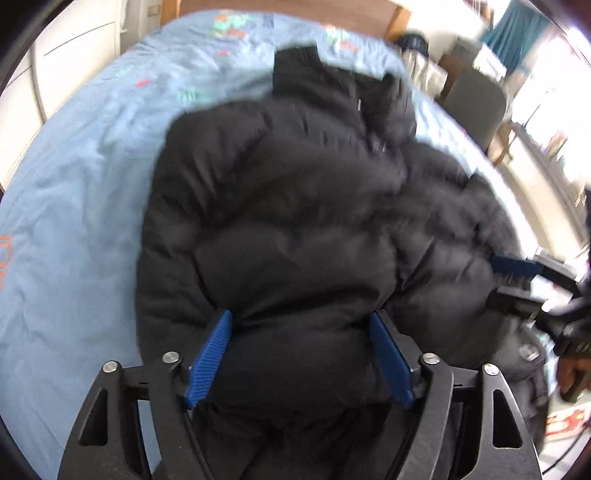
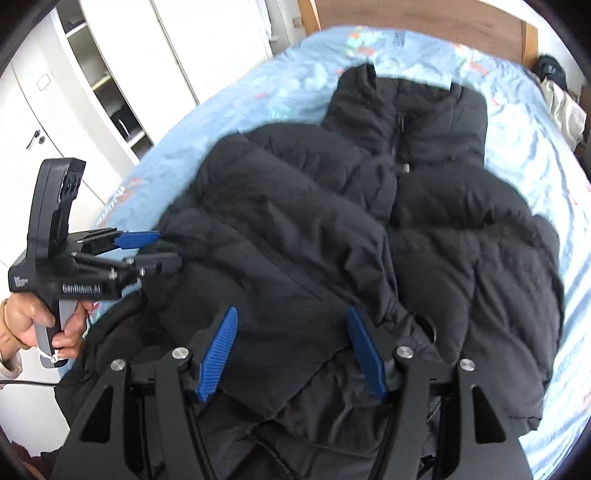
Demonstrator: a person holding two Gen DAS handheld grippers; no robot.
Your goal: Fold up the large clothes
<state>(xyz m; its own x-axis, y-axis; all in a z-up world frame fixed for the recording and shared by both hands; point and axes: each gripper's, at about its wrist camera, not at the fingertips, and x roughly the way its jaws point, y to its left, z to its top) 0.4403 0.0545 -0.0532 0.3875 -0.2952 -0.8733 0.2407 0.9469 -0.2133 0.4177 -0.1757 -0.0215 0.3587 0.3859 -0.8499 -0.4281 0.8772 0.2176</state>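
A big black puffer jacket (image 1: pixel 288 206) lies front up on a light blue bed (image 1: pixel 81 192), collar at the far end. Its left sleeve is folded in over the chest (image 2: pixel 280 236). My left gripper (image 1: pixel 301 321) is open, its blue pads astride the puffy hem fabric. In the right wrist view it (image 2: pixel 155 247) sits at the jacket's left edge, jaws apart with fabric between. My right gripper (image 2: pixel 291 317) is open just above the jacket's lower front; it also shows at the right in the left wrist view (image 1: pixel 498 280).
White wardrobe doors (image 2: pixel 122 74) stand left of the bed. A wooden headboard (image 2: pixel 424 18) is at the far end. A grey chair (image 1: pixel 476 107) and a desk by bright windows stand right of the bed. Dark items (image 2: pixel 550 70) lie at the bed's far right corner.
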